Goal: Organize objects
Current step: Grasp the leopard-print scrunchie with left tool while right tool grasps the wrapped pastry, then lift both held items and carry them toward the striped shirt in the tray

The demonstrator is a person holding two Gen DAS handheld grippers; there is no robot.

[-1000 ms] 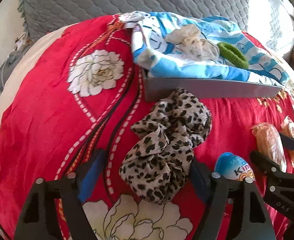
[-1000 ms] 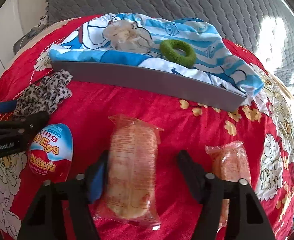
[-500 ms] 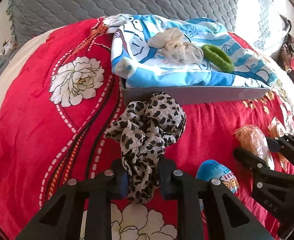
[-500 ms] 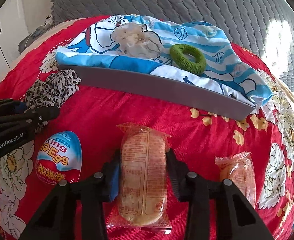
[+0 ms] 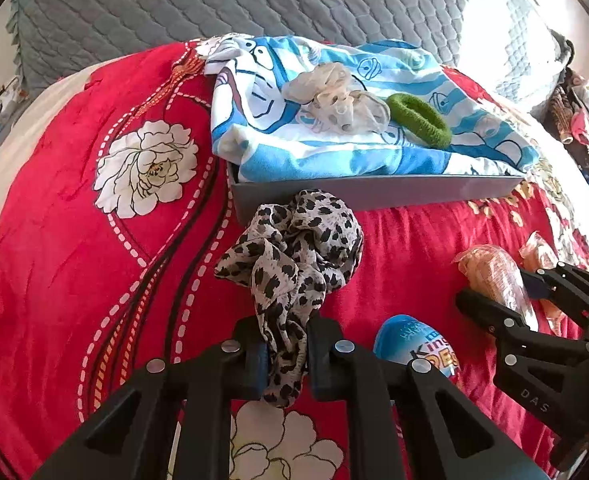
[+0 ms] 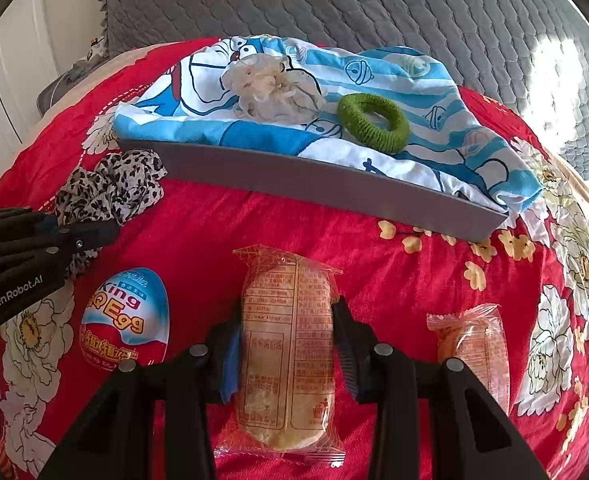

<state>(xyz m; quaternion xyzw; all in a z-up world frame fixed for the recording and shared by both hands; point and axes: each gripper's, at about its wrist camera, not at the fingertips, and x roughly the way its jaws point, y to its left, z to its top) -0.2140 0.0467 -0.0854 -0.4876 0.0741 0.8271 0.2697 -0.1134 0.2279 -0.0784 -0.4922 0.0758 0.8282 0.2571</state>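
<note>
My left gripper (image 5: pixel 285 354) is shut on a leopard-print scrunchie (image 5: pixel 294 248), lifted a little off the red floral bedspread (image 5: pixel 74 260); the scrunchie also shows in the right wrist view (image 6: pixel 110 188). My right gripper (image 6: pixel 286 356) is shut on a wrapped snack cake (image 6: pixel 288 344). A grey tray (image 6: pixel 334 184) lined with blue cartoon cloth holds a cream scrunchie (image 6: pixel 270 88) and a green hair tie (image 6: pixel 372 122). A King Egg toy (image 6: pixel 126 316) lies between the grippers.
A second wrapped snack cake (image 6: pixel 472 348) lies right of the right gripper. A grey quilted headboard (image 6: pixel 334 4) stands behind the tray. Clothes (image 5: pixel 578 108) are piled at the far right of the bed.
Both grippers have closed: the left on the leopard scrunchie, the right on the snack cake. The scrunchie is now bunched and raised slightly.
</note>
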